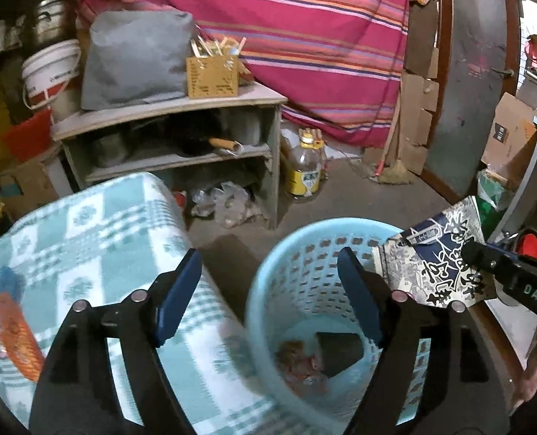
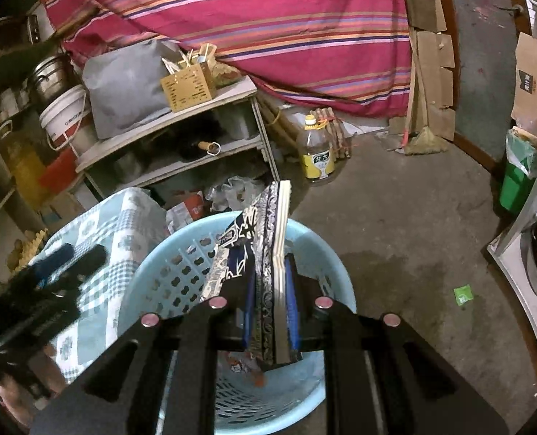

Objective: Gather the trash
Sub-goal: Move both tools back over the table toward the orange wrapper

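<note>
A light blue plastic basket [image 1: 304, 253] stands on the floor beside the checked table; it holds some trash at the bottom [image 1: 304, 359]. It also shows in the right wrist view [image 2: 159, 275]. My right gripper [image 2: 270, 290] is shut on a flattened blue-and-white printed carton [image 2: 265, 232] and holds it over the basket's mouth. The carton [image 1: 439, 253] and right gripper [image 1: 482, 253] show at the right of the left wrist view. My left gripper [image 1: 268, 279] is open and empty, over the basket's left rim. An orange wrapper [image 1: 14, 333] and blue wrapper [image 1: 0, 286] lie on the table.
The table has a green checked cloth [image 1: 98, 224]. A wooden shelf unit [image 1: 181, 137] stands behind, with plastic bags [image 1: 225, 199] at its foot. An oil bottle [image 1: 304, 170] stands on the floor. A small green scrap [image 2: 462, 294] lies on the floor right of the basket.
</note>
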`<action>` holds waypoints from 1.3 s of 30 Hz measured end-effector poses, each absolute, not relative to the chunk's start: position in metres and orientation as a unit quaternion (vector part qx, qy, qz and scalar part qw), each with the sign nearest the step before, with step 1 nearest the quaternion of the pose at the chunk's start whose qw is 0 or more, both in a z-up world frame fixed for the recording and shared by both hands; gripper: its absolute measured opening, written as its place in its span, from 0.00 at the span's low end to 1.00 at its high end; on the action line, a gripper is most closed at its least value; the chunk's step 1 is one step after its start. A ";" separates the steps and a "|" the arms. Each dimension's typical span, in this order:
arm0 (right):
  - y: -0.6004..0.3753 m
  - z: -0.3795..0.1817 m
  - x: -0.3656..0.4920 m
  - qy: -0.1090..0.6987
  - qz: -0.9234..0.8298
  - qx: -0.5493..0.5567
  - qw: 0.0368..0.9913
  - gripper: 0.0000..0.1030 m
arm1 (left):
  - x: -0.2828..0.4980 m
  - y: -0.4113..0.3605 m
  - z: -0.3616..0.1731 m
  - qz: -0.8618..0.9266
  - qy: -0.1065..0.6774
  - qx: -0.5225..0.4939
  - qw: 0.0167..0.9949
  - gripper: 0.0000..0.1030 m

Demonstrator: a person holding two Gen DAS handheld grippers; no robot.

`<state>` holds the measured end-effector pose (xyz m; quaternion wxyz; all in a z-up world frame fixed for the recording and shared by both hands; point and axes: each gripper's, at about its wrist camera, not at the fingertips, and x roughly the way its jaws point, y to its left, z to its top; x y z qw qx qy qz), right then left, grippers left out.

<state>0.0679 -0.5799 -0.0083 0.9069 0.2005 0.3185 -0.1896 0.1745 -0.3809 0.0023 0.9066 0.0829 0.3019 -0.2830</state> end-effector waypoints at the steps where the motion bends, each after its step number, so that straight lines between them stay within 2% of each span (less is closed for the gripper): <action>1: -0.579 -0.008 0.069 0.319 -0.189 0.201 0.906 0.15 | 0.174 -0.376 0.005 -0.280 0.300 0.082 0.908 0.75; 3: -0.577 -0.010 0.073 0.327 -0.184 0.203 0.905 0.18 | 0.173 -0.356 0.014 -0.268 0.293 0.076 0.915 0.83; 5: -0.572 -0.012 0.079 0.338 -0.185 0.192 0.903 0.18 | 0.168 -0.330 0.022 -0.253 0.281 0.074 0.923 0.88; 6: -0.569 -0.014 0.081 0.344 -0.188 0.185 0.901 0.24 | 0.166 -0.321 0.024 -0.247 0.277 0.075 0.926 0.89; 7: -0.566 -0.016 0.083 0.350 -0.189 0.179 0.900 0.46 | 0.163 -0.306 0.027 -0.237 0.274 0.075 0.929 0.90; 9: -0.561 -0.018 0.086 0.355 -0.194 0.171 0.898 0.71 | 0.160 -0.282 0.029 -0.224 0.273 0.074 0.933 0.92; 12: -0.555 -0.020 0.090 0.367 -0.201 0.161 0.894 0.72 | 0.156 -0.244 0.031 -0.197 0.274 0.077 0.938 0.93; 16: -0.542 -0.018 0.093 0.366 -0.210 0.152 0.894 0.78 | 0.150 -0.194 0.033 -0.158 0.268 0.086 0.947 0.94; 29: -0.441 0.002 0.119 0.333 -0.154 0.116 0.923 0.81 | 0.158 -0.055 0.025 -0.063 0.271 0.060 0.959 0.95; 39: -0.382 -0.007 0.152 0.350 -0.118 0.106 0.923 0.81 | 0.180 0.025 0.003 -0.023 0.308 0.026 0.951 0.95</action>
